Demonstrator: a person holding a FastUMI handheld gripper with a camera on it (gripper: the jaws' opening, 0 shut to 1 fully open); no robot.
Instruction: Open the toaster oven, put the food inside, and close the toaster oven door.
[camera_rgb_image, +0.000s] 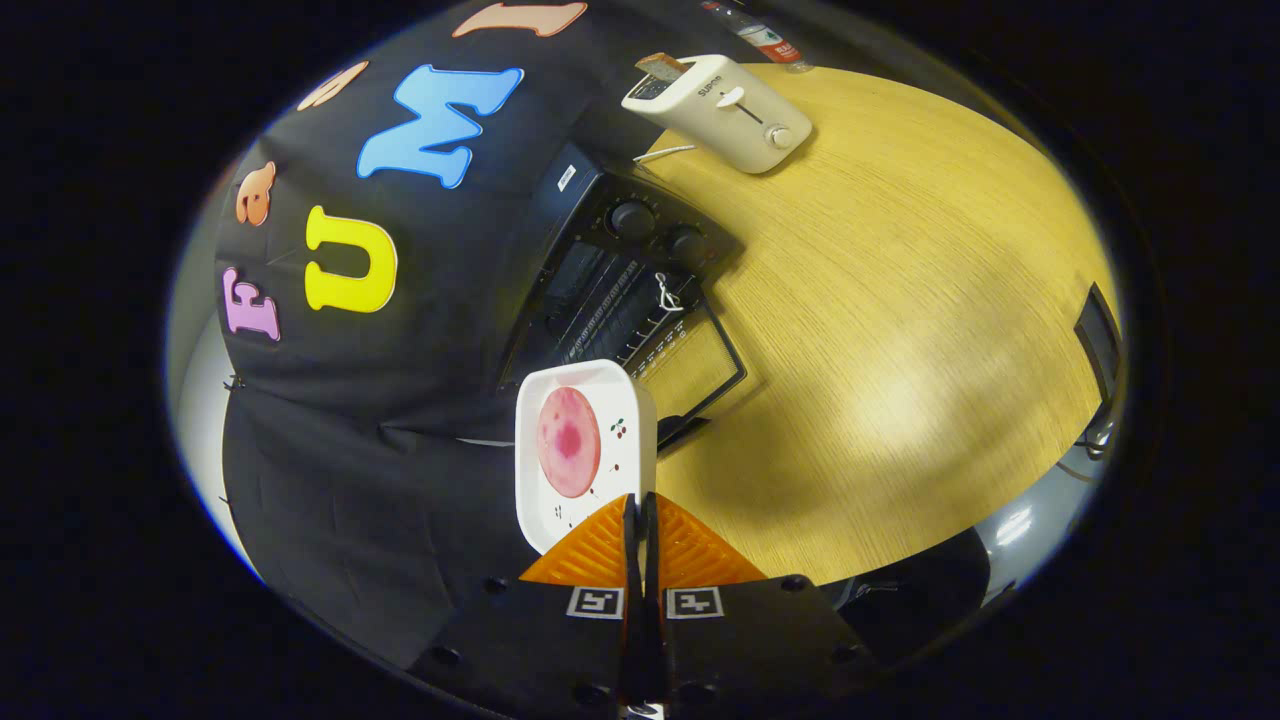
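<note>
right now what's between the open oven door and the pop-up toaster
Gripper view: bare wooden tabletop between the toaster oven's open door and the white toaster, besides a white cord. The tool grips the plate.

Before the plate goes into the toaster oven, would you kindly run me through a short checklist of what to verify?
1. Toaster oven door open: ok, it is folded down.
2. Gripper shut on the white plate rim: ok, fingers pinch its near edge.
3. Pink food slice on plate: ok, it lies flat.
4. Plate level: cannot tell, the view is tilted.
5. Rack free inside: cannot tell, interior dark.
6. White toaster clear of the path: ok, well beyond the oven.
</note>
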